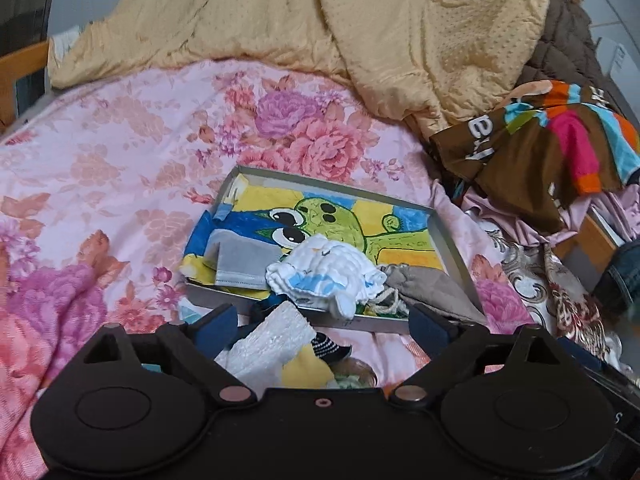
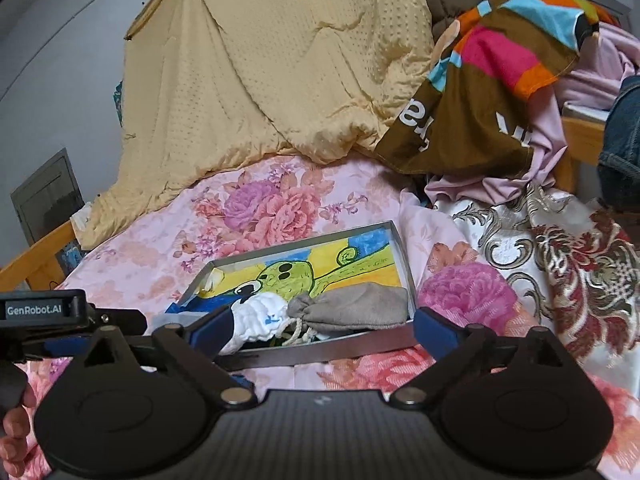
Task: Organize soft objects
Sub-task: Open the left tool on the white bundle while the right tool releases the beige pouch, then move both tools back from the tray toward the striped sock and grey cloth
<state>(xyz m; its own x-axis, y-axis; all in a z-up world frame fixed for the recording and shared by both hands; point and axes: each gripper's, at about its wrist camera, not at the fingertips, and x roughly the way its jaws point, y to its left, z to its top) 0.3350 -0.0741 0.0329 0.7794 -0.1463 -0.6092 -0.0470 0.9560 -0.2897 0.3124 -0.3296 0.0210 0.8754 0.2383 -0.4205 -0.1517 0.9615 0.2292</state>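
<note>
A bed with a pink flowery sheet (image 1: 120,140) carries everything. A flat grey tray with low walls (image 1: 456,248) lies on the sheet near the middle. At the far side sits a big crumpled yellow blanket (image 1: 280,20). On the right lies a stripy brown, pink and blue cloth (image 1: 560,140), and nearer, a shiny cloth with red and gold swirls (image 2: 560,248).

Pink floral bedsheet (image 1: 120,128), yellow dotted quilt (image 1: 280,12), grey pouch (image 2: 352,304), brown multicolour striped cloth (image 1: 552,136)
</note>
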